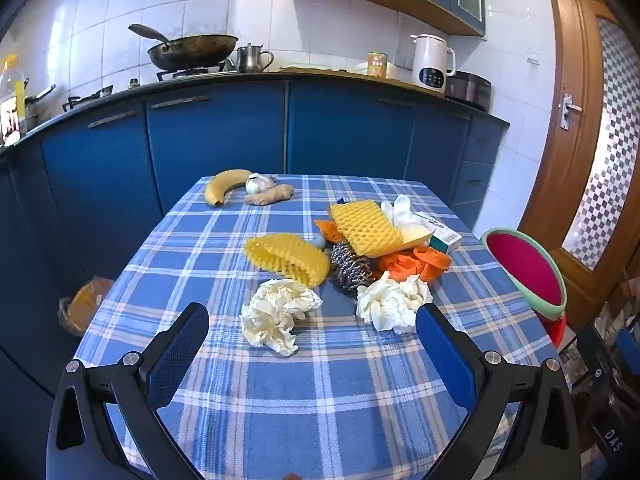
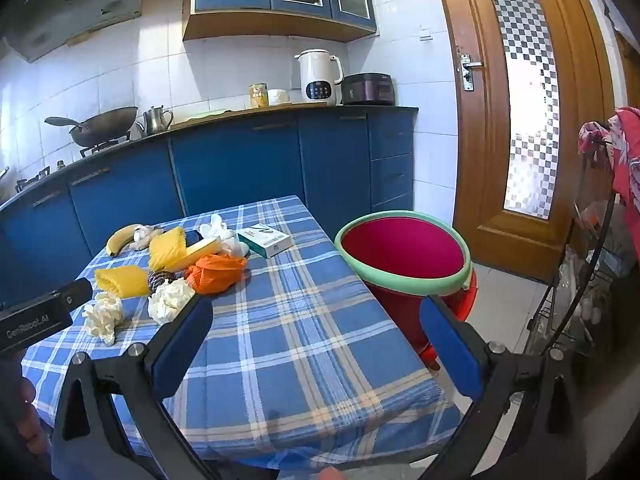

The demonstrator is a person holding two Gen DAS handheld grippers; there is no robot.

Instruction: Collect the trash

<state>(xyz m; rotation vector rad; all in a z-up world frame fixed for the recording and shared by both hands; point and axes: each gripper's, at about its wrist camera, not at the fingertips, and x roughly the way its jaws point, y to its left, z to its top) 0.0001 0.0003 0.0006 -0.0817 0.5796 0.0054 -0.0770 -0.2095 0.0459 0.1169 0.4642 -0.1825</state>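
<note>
Trash lies in a heap on the blue checked tablecloth [image 1: 320, 400]: two crumpled white tissues [image 1: 278, 316] [image 1: 394, 302], two yellow foam fruit nets [image 1: 288, 258] [image 1: 366, 228], a steel scourer [image 1: 352, 266], an orange plastic bag [image 1: 416, 262] and a small white-green box [image 1: 442, 234]. My left gripper [image 1: 312, 340] hovers open just in front of the tissues, nothing between its fingers. My right gripper [image 2: 316, 332] is open over the table's right edge, beside the red bin with a green rim [image 2: 402, 246]. The tissues [image 2: 170, 300] and orange bag [image 2: 216, 272] lie to its left.
A banana [image 1: 224, 190], garlic [image 1: 258, 184] and ginger [image 1: 270, 196] sit at the table's far left corner. Blue cabinets and a counter with a wok [image 1: 192, 50] and kettle [image 1: 432, 62] stand behind. A wire rack [image 2: 576, 292] and wooden door [image 2: 520, 100] are on the right.
</note>
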